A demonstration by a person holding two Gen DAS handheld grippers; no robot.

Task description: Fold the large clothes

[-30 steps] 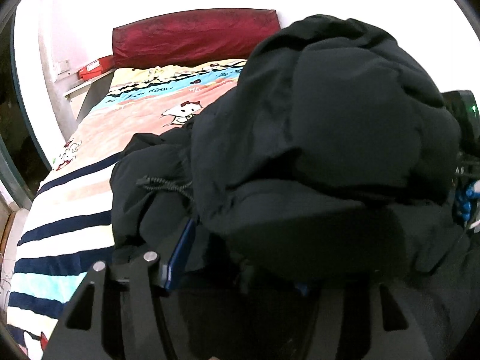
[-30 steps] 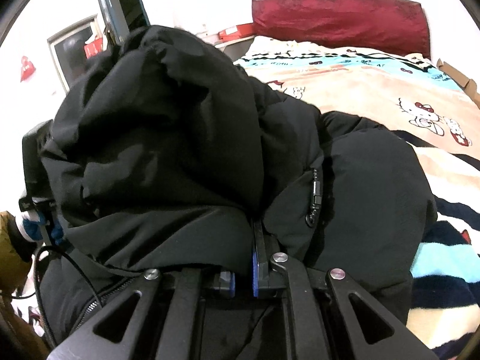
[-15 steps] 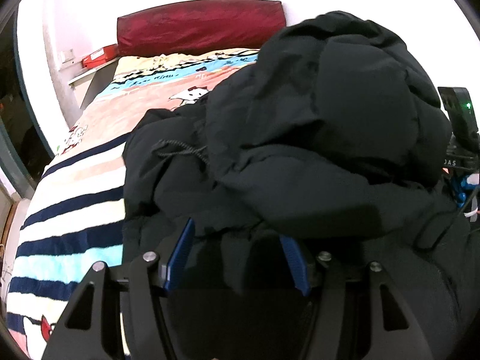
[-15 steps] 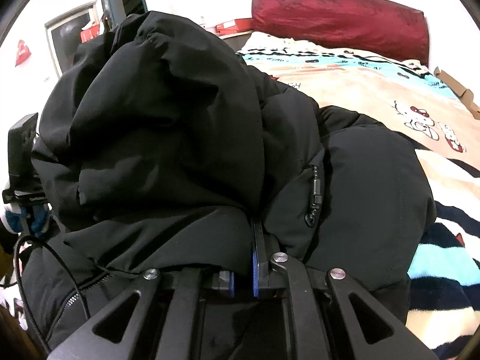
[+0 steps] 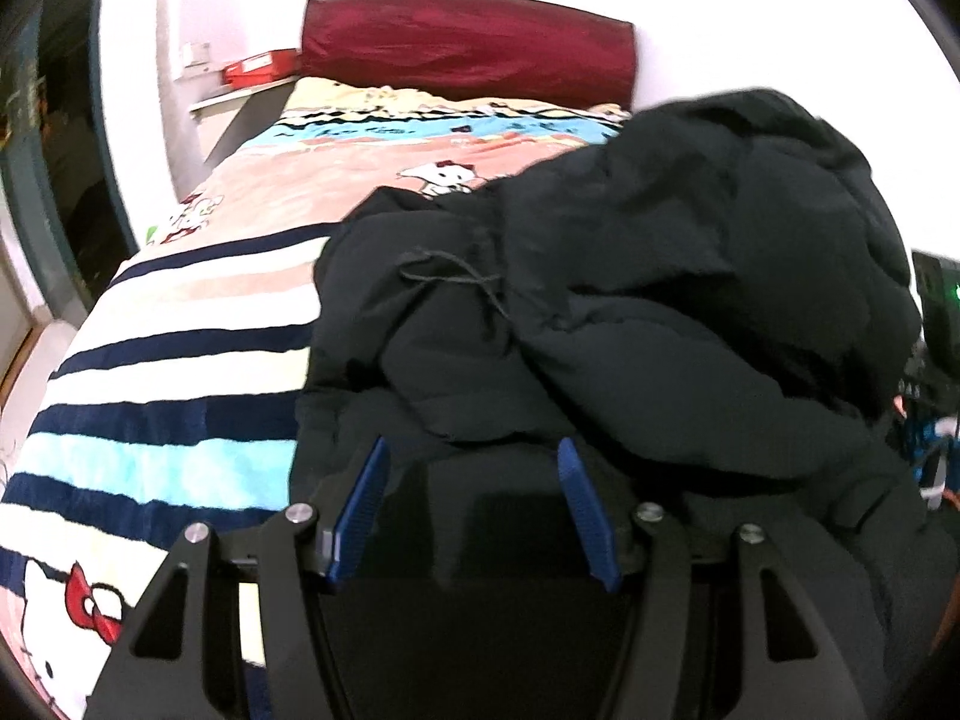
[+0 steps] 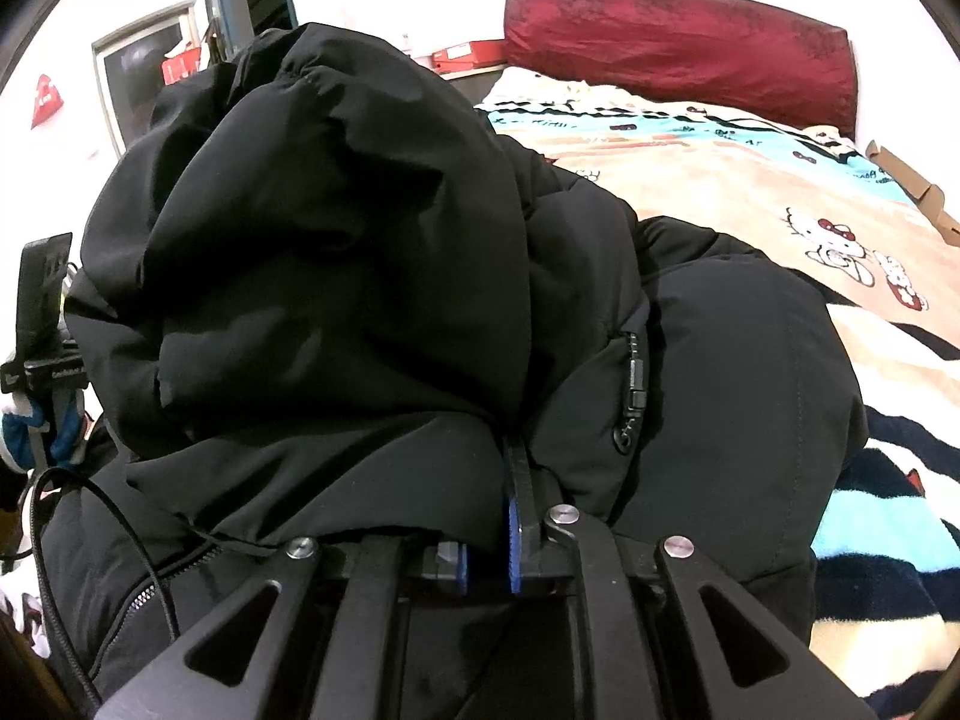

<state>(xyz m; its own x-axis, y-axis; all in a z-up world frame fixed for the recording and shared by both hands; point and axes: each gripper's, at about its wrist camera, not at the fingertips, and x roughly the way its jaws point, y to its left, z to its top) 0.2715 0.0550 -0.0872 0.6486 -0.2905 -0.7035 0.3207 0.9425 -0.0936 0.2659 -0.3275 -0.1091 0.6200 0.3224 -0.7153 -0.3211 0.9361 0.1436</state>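
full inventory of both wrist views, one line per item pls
jacket: 1, black, padded, heaped on the near end of the bed
blanket: 1, striped navy, cream, blue, peach with cartoon cats, covering the bed
headboard cushion: 1, dark red, far end against the wall
boxes: at least 1, red, on the shelf beside the headboard
left claw: 1, black with blue pads, open, just above jacket
right claw: 1, shut on jacket fold

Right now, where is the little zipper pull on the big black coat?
In the right wrist view, the zipper pull hangs on the black coat just right of centre, above the right gripper, with the striped blanket farther right.
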